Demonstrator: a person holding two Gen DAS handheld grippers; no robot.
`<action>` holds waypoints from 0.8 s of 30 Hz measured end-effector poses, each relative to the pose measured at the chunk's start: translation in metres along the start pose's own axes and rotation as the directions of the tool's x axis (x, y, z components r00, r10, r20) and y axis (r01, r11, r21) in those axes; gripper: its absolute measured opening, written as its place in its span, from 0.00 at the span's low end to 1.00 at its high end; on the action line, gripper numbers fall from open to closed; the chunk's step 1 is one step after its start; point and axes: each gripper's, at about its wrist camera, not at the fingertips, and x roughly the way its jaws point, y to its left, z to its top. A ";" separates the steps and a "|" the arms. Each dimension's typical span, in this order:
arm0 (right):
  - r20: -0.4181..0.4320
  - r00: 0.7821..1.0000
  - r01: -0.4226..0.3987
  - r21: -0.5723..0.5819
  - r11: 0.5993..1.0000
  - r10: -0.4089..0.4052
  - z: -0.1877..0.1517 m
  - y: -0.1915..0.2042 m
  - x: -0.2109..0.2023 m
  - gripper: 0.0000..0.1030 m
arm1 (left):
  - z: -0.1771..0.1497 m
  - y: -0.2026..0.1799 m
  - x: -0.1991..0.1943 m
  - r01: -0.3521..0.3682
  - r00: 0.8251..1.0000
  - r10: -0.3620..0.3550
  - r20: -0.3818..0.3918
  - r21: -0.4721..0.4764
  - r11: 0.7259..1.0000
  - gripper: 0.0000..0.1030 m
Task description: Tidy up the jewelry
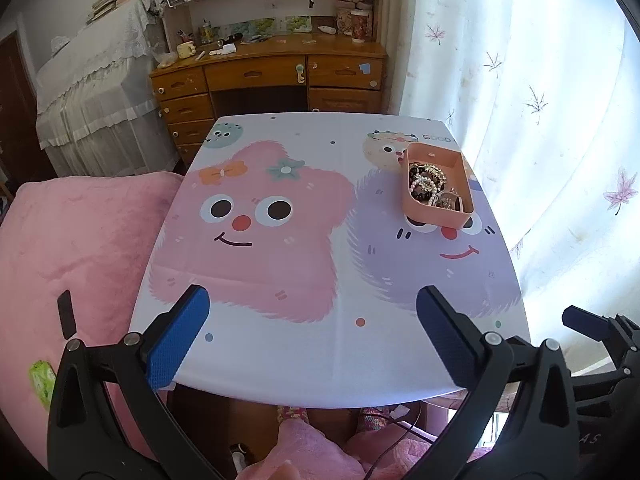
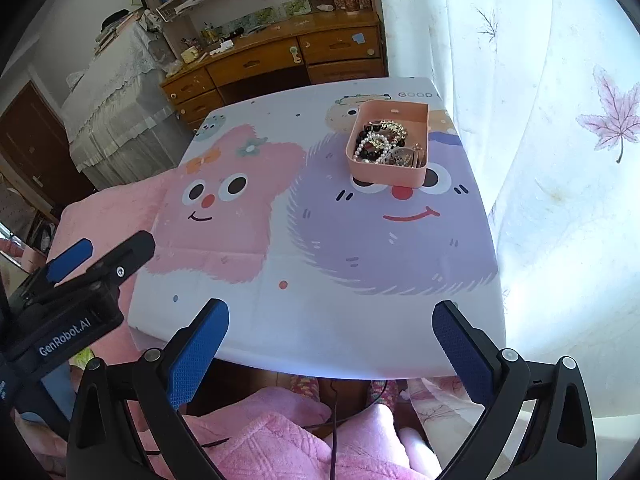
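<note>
A pink open box (image 1: pixel 434 210) (image 2: pixel 384 176) stands at the far right of the table, on the purple cartoon face. Inside it lies a tangle of jewelry (image 1: pixel 430 188) (image 2: pixel 384 144): pearl strands, black beads and gold chains. My left gripper (image 1: pixel 312 312) hangs open above the table's near edge, nothing between its blue pads. My right gripper (image 2: pixel 330 326) is open too, over the same near edge, with nothing in it. The left gripper (image 2: pixel 100 248) shows at the left of the right wrist view. Both grippers are well short of the box.
The table (image 1: pixel 304 344) (image 2: pixel 320 320) wears a cloth with a pink and a purple cartoon face. A pink cushion (image 1: pixel 80 240) lies left of it. A flowered curtain (image 1: pixel 540 120) hangs at the right. A wooden desk (image 1: pixel 272 72) stands behind. Pink-clad legs (image 2: pixel 280 432) sit below.
</note>
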 end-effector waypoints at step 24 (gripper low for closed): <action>0.055 0.997 0.047 -0.030 0.998 -0.046 0.014 0.016 0.021 1.00 | -0.008 0.005 0.051 0.012 0.992 -0.007 -0.123 0.038 0.999 0.99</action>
